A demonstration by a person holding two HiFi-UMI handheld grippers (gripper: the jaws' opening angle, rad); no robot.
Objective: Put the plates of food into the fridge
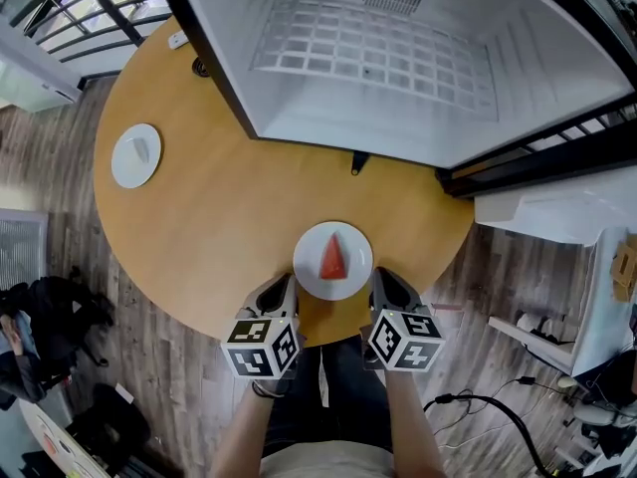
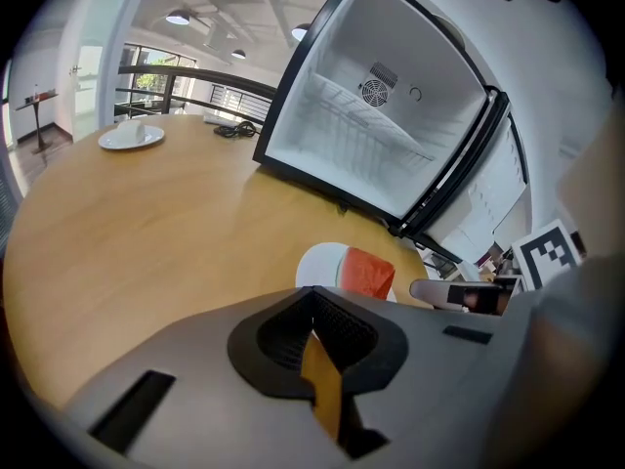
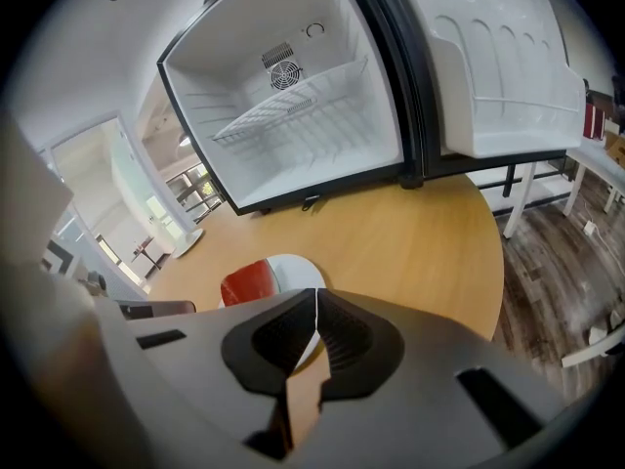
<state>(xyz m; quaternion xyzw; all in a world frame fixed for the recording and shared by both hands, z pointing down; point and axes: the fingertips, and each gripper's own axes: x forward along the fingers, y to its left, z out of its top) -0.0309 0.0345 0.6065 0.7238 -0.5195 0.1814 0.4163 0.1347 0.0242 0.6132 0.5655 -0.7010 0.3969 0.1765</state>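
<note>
A white plate (image 1: 311, 267) with a red wedge of food (image 1: 333, 258) sits at the near edge of the round wooden table (image 1: 219, 217). My left gripper (image 1: 284, 285) is shut just left of its rim, and my right gripper (image 1: 382, 279) is shut just right of it, with nothing between either pair of jaws. In the left gripper view the plate (image 2: 317, 262) and wedge (image 2: 368, 272) lie just past the closed left gripper (image 2: 314, 311). From the right gripper (image 3: 316, 306) the plate (image 3: 288, 267) shows close ahead. A second plate (image 1: 135, 155) with a pale item lies far left.
The open fridge (image 1: 398, 118) stands on the table's far side, with a wire shelf (image 1: 368, 53) inside and its door (image 3: 508, 66) swung to the right. A small black item (image 1: 356, 163) lies at the fridge's front edge. Wooden floor, bags and cables surround the table.
</note>
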